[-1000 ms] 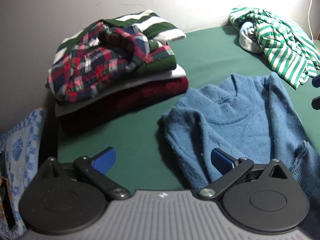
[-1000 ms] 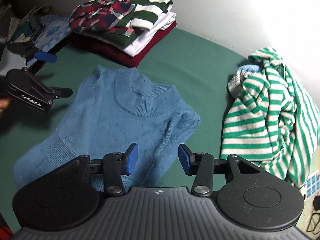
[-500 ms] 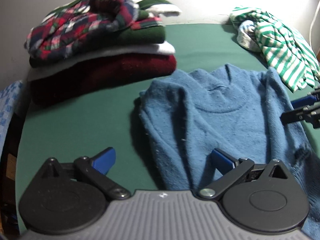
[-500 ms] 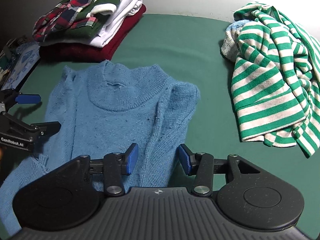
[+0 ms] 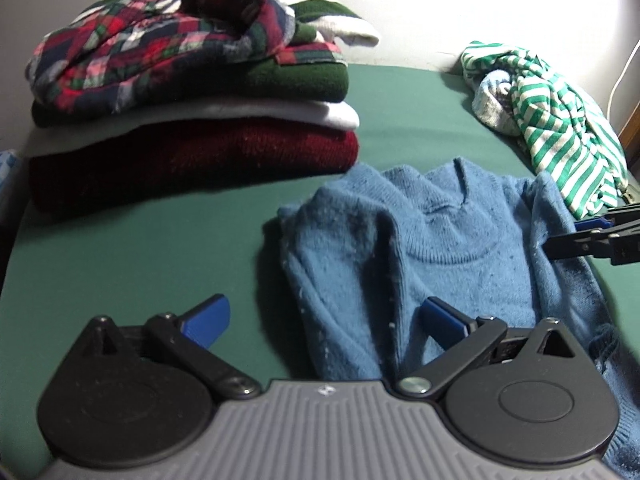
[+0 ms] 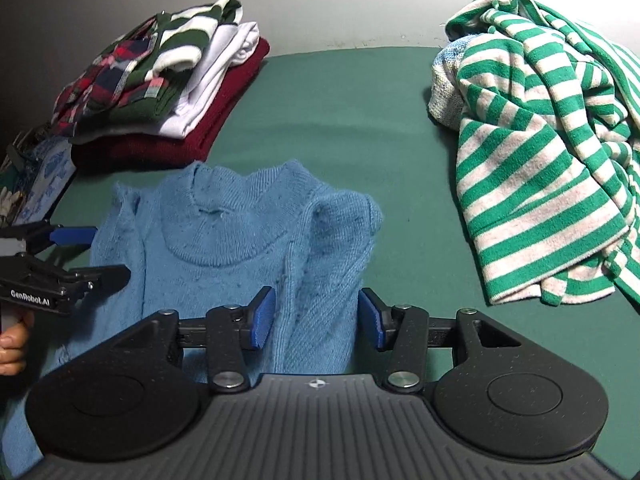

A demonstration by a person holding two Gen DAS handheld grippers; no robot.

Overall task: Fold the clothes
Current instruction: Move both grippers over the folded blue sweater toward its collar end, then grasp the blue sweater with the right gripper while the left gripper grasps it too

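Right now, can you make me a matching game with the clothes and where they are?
Things:
1. blue sweater
2. striped shirt
3. plaid shirt
4. dark red sweater

Places:
A. bottom of the folded stack
B. flat on the green cloth, between both grippers
C. crumpled heap by the wall
D. top of the folded stack

Pairs: 1-B, 2-C, 3-D, 4-A

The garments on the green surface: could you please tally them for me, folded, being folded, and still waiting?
Folded in the stack: 4 layers visible (plaid, green-and-white striped, white, dark red)
Being folded: 1 blue sweater
Unfolded heap: at least 2, green striped top and pale blue-grey piece
Total: at least 7
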